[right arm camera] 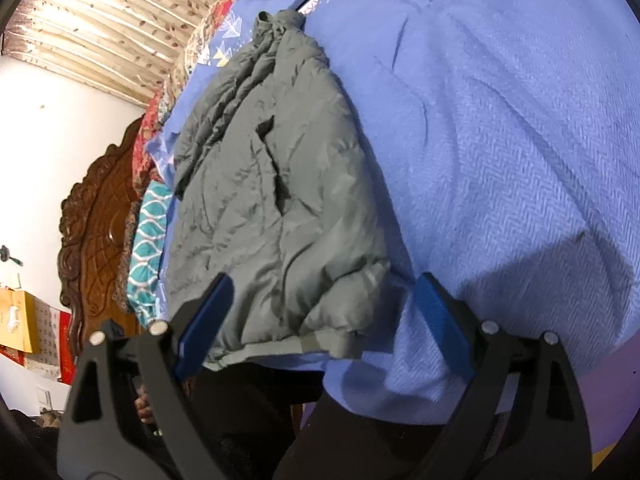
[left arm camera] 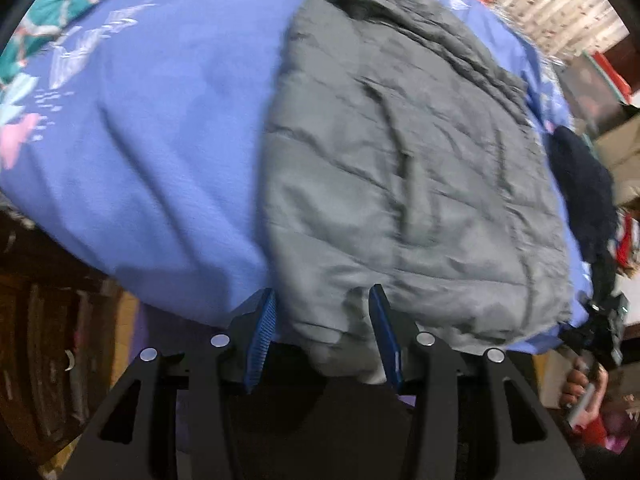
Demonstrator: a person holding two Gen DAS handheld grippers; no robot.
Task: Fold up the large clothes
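Left wrist view looks steeply down over the bed edge, close to the grey jacket (left arm camera: 400, 168), which fills centre and right of frame. Right wrist view faces less steeply from the other side, jacket left of centre. Both share the jacket and blue bedspread (right arm camera: 500, 140).

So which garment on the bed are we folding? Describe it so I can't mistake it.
Start from the blue bedspread that covers the bed. On it lies a grey puffy jacket, its hem at the near edge. It is the only grey, quilted piece; the dark navy garment beside it is smaller and fuzzy.
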